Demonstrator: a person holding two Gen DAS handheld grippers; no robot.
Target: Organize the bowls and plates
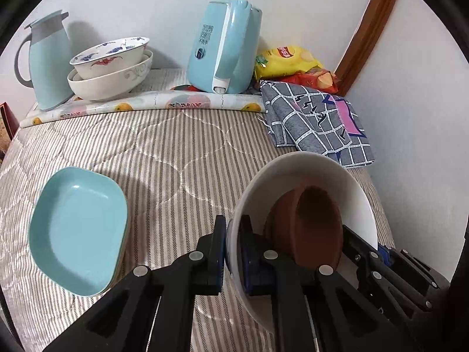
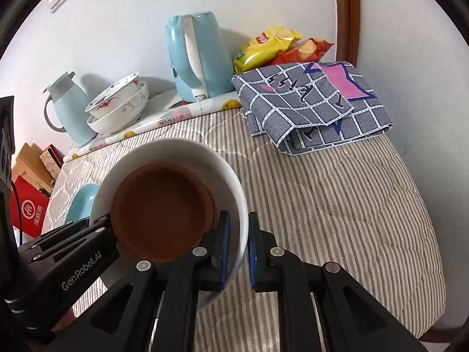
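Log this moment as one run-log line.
left gripper: shut on white bowl rim | right gripper: shut on opposite rim | brown bowl: nested inside | teal plates: on bedspread

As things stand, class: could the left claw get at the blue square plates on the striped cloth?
Probably not yet. The left claw is shut on the rim of the white bowl, shared with the right claw. The blue square plates lie unobstructed beside it, but the bowl must be released first.

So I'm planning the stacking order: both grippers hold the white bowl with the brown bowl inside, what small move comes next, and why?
Probably carry the white ceramic bowl toward the stacked patterned bowls by the back wall. Left gripper and right gripper each clamp its rim, the brown bowl nests inside, and bowls already gather there.
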